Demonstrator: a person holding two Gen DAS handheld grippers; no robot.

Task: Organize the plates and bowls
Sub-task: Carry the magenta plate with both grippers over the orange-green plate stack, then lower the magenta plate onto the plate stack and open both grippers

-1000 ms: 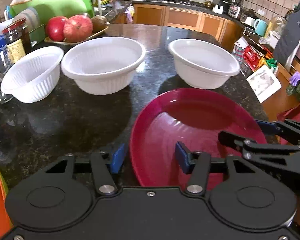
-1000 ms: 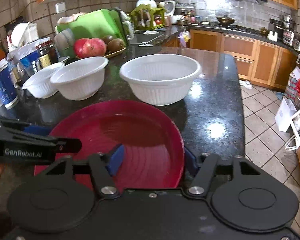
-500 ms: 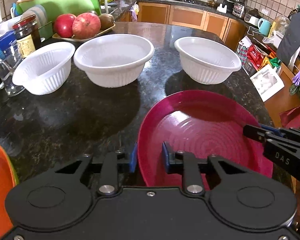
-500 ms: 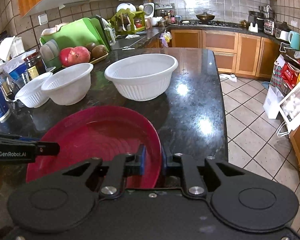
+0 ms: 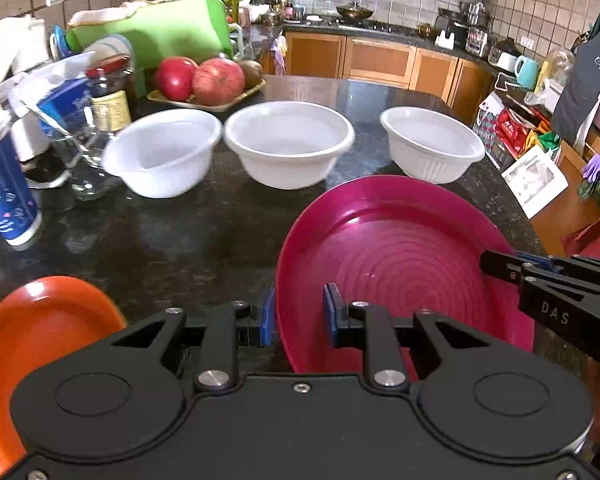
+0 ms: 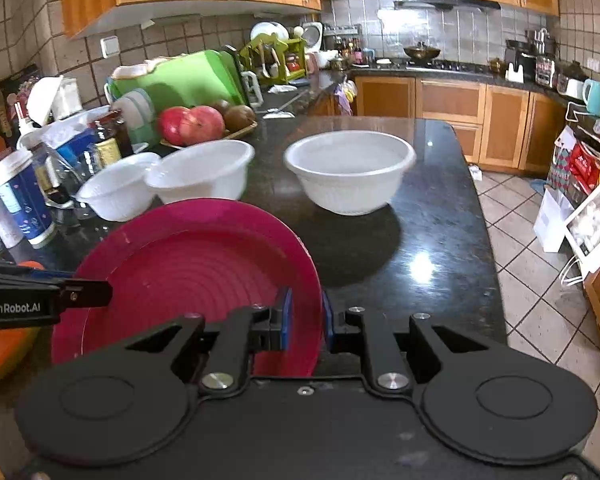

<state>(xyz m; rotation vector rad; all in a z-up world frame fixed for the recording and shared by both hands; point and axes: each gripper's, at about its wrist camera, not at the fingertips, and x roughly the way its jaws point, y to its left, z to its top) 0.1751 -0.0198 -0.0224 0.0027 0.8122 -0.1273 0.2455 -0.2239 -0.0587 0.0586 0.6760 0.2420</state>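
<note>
A magenta plate [image 5: 400,264] is held by both grippers above the dark counter. My left gripper [image 5: 298,314] is shut on the plate's left rim. My right gripper [image 6: 304,316] is shut on its right rim [image 6: 308,264]. Three white bowls stand behind it: a small one [image 5: 164,152], a middle one [image 5: 288,142] and a right one [image 5: 430,140]. An orange plate [image 5: 40,340] lies at the lower left. The right gripper shows from the side in the left wrist view [image 5: 548,280].
The dark granite counter [image 5: 180,236] ends at the right above a tiled floor [image 6: 540,260]. Jars, a blue-white cup [image 5: 4,192] and a glass crowd the left. A fruit tray [image 5: 208,80] and green cutting board [image 5: 160,32] stand behind the bowls.
Both grippers closed on the magenta plate's rims and lifted it; the views rose and pulled back, and the orange plate came further into view at the left.
</note>
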